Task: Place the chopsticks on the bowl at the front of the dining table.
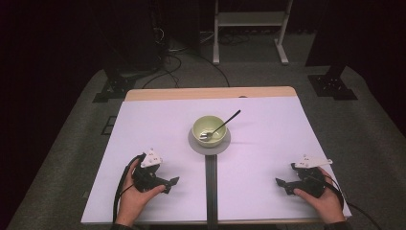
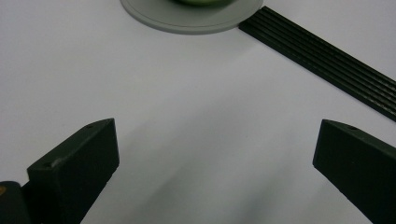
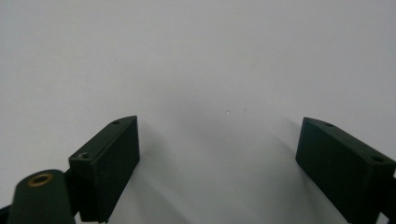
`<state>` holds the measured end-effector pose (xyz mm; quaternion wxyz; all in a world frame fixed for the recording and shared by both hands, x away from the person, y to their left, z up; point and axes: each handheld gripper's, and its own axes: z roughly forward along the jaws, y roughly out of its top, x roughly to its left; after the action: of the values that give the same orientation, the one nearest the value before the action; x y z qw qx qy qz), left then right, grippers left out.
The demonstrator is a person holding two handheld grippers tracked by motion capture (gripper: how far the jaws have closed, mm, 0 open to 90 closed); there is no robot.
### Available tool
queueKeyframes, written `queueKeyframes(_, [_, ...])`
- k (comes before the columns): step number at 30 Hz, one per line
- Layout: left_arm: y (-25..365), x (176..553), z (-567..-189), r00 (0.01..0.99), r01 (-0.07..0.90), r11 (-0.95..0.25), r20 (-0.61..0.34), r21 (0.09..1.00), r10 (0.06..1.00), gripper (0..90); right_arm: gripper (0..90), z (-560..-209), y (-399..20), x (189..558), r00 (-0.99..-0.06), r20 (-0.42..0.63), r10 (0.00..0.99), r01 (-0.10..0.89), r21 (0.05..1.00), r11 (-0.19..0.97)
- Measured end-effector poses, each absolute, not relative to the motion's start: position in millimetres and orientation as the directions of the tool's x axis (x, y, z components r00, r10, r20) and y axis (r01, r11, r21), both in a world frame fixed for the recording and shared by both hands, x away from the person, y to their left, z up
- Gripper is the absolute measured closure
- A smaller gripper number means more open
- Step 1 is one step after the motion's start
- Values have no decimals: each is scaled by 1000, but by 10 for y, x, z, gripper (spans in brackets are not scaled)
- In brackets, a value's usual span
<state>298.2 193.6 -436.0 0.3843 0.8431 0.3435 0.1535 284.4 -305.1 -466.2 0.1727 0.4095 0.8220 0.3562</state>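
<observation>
Centrally on the bench [image 1: 143, 124]: green bowl [image 1: 208, 130] on a grey plate [image 1: 193, 142], upright. Spoon [image 1: 221, 125] in the bowl, scoop end down inside, handle leaning over the rim toward the far right. Black strip [image 1: 211, 191] running from under the plate's near edge straight back to the bench's near edge.

Near left: left gripper [image 1: 172, 182] held in a hand [image 1: 135, 199], resting low over the white surface, fingers pointing inward toward the strip. Fingers wide apart, gripping nothing. Seen along that gripper's own view: left gripper [image 2: 215, 154] with bare white surface between the two fingers [image 2: 77, 165], plate [image 2: 187, 18] at the top edge with a sliver of bowl [image 2: 201, 2] above it, strip [image 2: 327, 60] crossing diagonally on the right. Well apart from bowl and spoon.

Near right: right gripper [image 1: 280, 184] held in the other hand [image 1: 325, 203], also low over the bench, fingers pointing inward toward the strip. Along its own view: right gripper [image 3: 219, 154], fingers [image 3: 109, 154] spread wide, plain white surface between and ahead. Also well apart from the bowl.

Both grippers roughly level with each other, one on either side of the strip, bowl farther back between them.
</observation>
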Motion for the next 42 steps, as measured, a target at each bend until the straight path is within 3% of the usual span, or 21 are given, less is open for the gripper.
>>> queueKeyframes(42, [1308,3113,-4440,752,438,-498,-2,749,659,0,122,-4662,-3052,2845,-605,8,796,550,727,411])
